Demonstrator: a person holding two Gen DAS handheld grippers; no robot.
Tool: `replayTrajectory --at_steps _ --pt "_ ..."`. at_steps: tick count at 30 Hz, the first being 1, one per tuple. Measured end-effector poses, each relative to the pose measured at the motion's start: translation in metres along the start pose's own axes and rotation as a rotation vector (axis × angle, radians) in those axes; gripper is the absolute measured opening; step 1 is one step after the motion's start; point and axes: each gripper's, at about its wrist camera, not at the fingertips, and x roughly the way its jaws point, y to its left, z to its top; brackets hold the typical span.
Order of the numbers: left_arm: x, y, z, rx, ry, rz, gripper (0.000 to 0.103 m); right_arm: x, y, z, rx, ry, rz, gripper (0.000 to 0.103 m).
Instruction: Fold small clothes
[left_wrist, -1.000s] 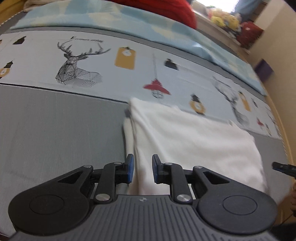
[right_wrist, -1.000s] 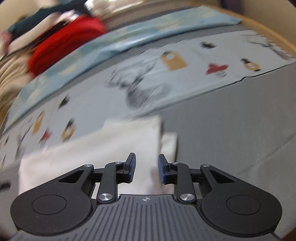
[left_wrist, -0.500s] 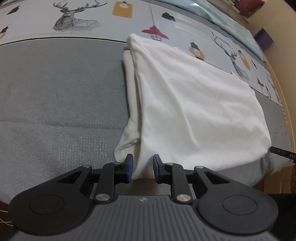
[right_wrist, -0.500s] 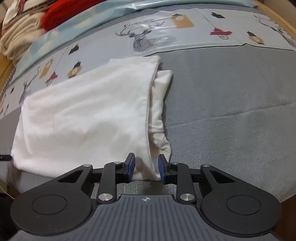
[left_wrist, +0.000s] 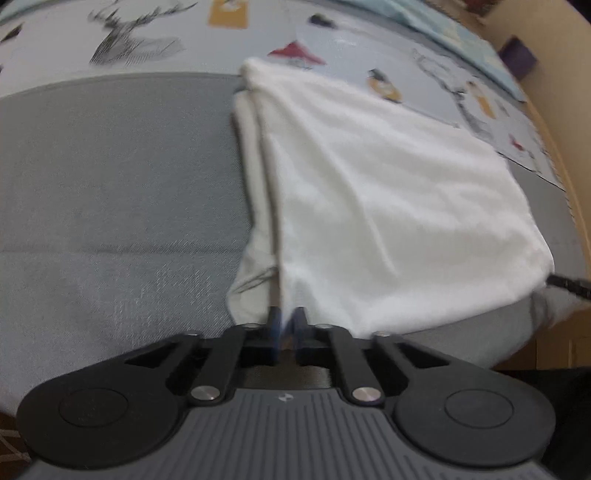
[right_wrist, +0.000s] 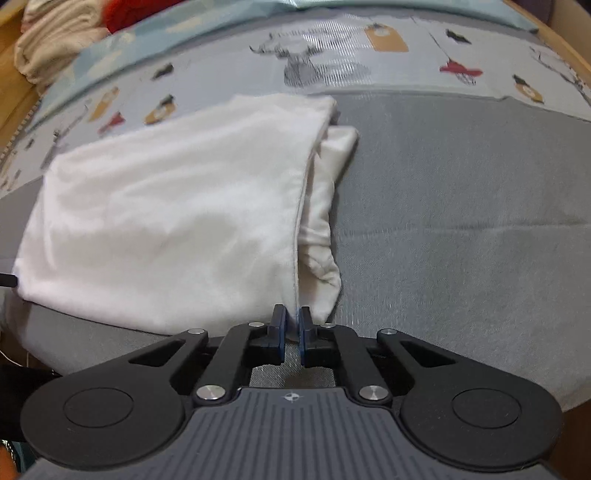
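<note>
The white garment (left_wrist: 388, 206) lies folded near the front edge of the grey bed cover (left_wrist: 110, 192), its far edge reaching the printed sheet (left_wrist: 207, 40). The left gripper (left_wrist: 287, 325) is blurred, its fingers clenched on the garment's near corner. The right gripper (right_wrist: 291, 325) pinches the same hem, seen more sharply. Only the right view shows beige and red clothes (right_wrist: 55, 40) piled at the far left corner, partly cut off.

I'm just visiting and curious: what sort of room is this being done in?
Most likely a bedroom. A white garment lies on what looks like a bed with a grey cover, beyond it a sheet printed with deer and lamps, and folded clothes are piled at the far edge.
</note>
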Motion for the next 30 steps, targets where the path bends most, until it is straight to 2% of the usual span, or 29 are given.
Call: replayTrajectory --at_steps 2,4,6,9,11,13,16,18,20,23,26,28,30 --pt "-0.011 -0.003 -0.001 0.036 -0.062 0.001 0.003 -0.01 -0.001 0.001 -0.005 -0.046 0.022 0.004" --pt "-0.018 0.003 -0.003 0.023 -0.083 -0.015 0.003 -0.017 -0.005 0.002 0.006 -0.074 0.035 0.004" --pt "-0.011 0.011 -0.007 -0.001 -0.031 0.013 0.003 -0.021 -0.009 0.001 0.018 -0.077 0.036 0.004" --pt "-0.001 0.011 -0.011 0.031 0.03 0.026 0.003 -0.009 -0.014 -0.004 0.022 0.002 -0.016 0.003" --pt "-0.001 0.01 -0.009 0.038 0.022 0.038 0.004 -0.004 -0.011 -0.004 0.008 0.031 -0.02 0.004" --pt "-0.006 0.014 -0.007 0.008 -0.007 0.041 0.004 -0.006 -0.008 -0.003 -0.006 0.018 -0.03 0.004" --pt "-0.013 0.018 -0.001 -0.033 -0.055 -0.004 0.004 -0.007 -0.006 -0.001 -0.003 0.007 -0.033 0.005" --pt "-0.015 0.012 0.002 -0.014 -0.071 -0.039 0.004 -0.007 -0.007 0.0 -0.008 -0.001 -0.07 0.005" --pt "-0.012 0.003 0.002 0.025 -0.066 -0.054 0.004 -0.01 -0.009 0.001 0.005 -0.022 -0.044 0.005" --pt "0.001 -0.006 -0.001 0.068 0.007 -0.025 0.004 -0.012 -0.008 0.004 0.008 -0.052 0.016 0.005" --pt "0.02 -0.004 -0.005 0.059 0.111 0.045 0.005 -0.003 0.001 0.003 -0.032 -0.011 0.013 0.005" --pt "0.02 -0.003 -0.003 0.043 0.111 0.044 0.005 0.012 0.004 0.001 -0.056 0.068 -0.051 0.005" --pt "0.013 0.0 0.002 0.013 0.066 0.045 0.008 0.022 0.002 0.0 -0.048 0.12 -0.11 0.009"
